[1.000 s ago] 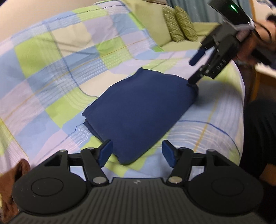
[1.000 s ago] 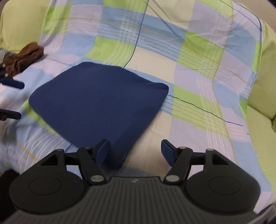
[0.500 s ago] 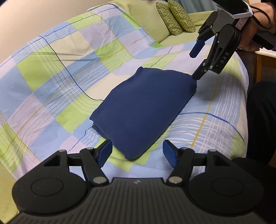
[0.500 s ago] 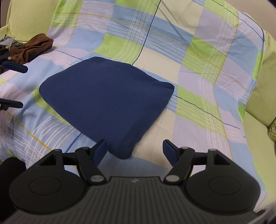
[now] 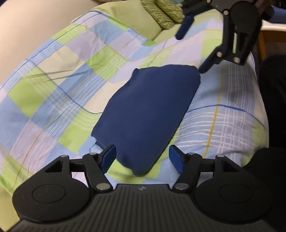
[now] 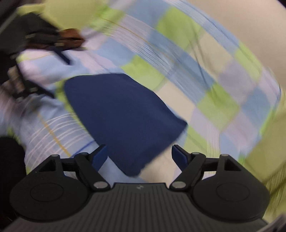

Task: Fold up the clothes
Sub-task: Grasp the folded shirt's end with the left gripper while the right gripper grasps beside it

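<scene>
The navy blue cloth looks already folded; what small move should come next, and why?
Probably lift both grippers clear. The navy blue cloth lies as a compact folded block on the checked sheet. The left gripper and the right gripper are both open and hold nothing.

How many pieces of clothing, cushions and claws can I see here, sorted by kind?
Folded navy garments: 1
Crumpled brown garments: 1
Green patterned cushions: 2
Claws, left claw and right claw, both open: 2
Total: 6
</scene>
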Demonstrator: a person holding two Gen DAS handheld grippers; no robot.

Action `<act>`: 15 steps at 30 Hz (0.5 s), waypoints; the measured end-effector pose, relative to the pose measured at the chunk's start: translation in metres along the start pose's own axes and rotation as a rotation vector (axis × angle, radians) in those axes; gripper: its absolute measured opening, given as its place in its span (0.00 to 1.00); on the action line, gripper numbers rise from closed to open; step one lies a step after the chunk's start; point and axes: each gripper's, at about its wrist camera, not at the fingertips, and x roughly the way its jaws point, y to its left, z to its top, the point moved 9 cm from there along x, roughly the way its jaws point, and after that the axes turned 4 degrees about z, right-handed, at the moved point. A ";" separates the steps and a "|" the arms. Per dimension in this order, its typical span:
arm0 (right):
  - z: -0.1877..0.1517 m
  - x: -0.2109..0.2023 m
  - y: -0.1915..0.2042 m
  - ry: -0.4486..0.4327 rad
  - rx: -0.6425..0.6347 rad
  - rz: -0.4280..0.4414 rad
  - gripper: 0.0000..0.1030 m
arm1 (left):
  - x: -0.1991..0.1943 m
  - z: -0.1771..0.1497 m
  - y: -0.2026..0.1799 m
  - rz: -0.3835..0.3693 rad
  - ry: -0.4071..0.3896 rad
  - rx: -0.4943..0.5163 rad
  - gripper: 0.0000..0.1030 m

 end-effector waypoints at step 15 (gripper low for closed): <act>-0.001 0.082 0.046 0.146 -0.389 0.003 0.76 | 0.062 0.006 -0.009 -0.066 -0.032 0.184 0.75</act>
